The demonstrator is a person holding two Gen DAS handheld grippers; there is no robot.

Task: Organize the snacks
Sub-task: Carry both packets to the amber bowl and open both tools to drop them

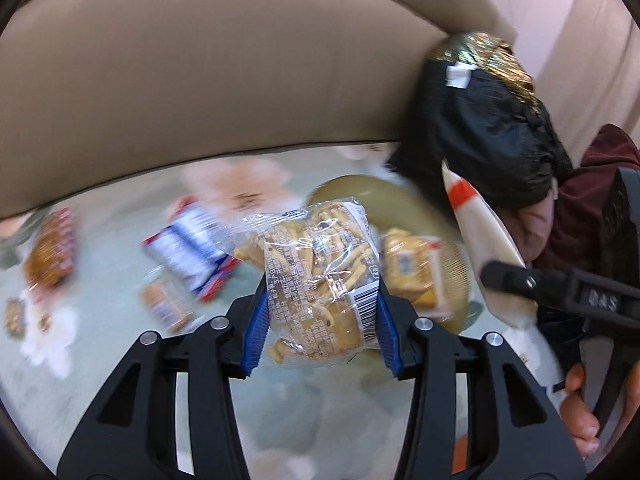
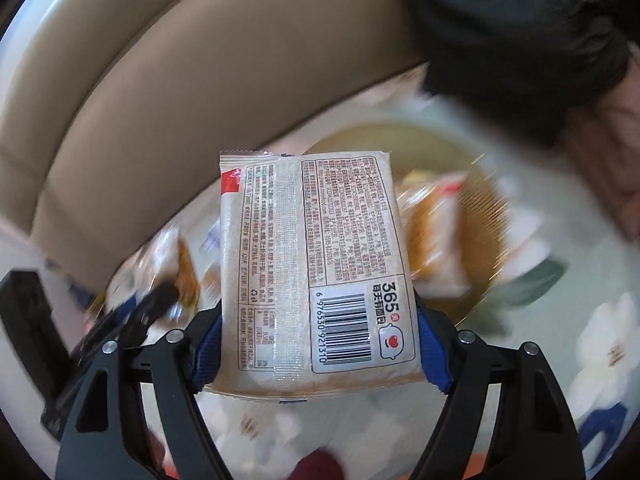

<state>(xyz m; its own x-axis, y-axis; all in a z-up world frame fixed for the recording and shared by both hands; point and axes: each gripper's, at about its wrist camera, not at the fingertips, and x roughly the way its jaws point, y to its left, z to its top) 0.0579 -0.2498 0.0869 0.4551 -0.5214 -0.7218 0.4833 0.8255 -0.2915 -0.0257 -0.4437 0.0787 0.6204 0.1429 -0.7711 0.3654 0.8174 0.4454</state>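
A: Our left gripper (image 1: 320, 320) is clamped on a clear biscuit bag (image 1: 316, 276), the right gripper (image 2: 316, 344) on a flat bread pack (image 2: 312, 264), both in the air over the plate (image 1: 352, 188).

B: Both look light, crinkly, crushable; we'd grip mid-body. One pack lies on the plate, and we count about four more on the cloth (image 1: 120, 332), though they're blurred.

Floral cloth (image 1: 120, 360) carries a golden plate (image 1: 400, 196) near the back edge; snack packets (image 1: 188, 252) lie left.
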